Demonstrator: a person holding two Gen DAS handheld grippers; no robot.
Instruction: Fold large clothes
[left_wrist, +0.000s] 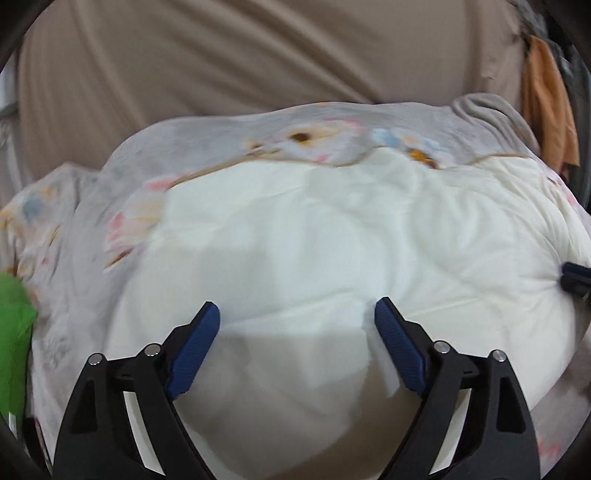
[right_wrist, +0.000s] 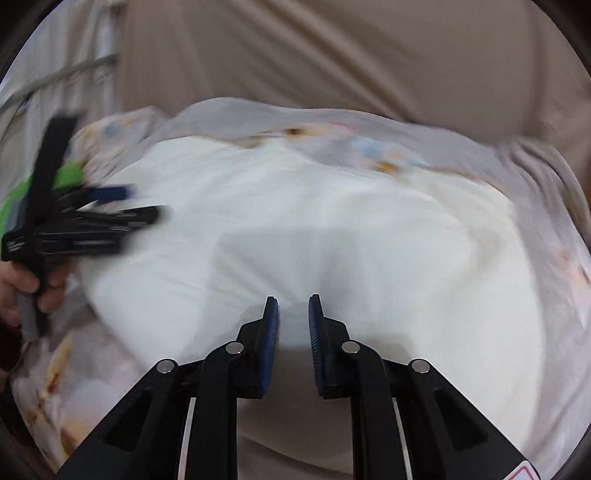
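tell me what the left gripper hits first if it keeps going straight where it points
Most likely the white side of the quilt: the open left gripper points down onto it, nothing between, though depth is unclear.

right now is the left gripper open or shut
Open: the left gripper has its blue pads spread wide over the white quilt, gripping nothing.

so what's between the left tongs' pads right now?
Only the quilt's white side, seen in the left wrist view. The left tongs stand wide open over it, with no fold pinched between the pads.
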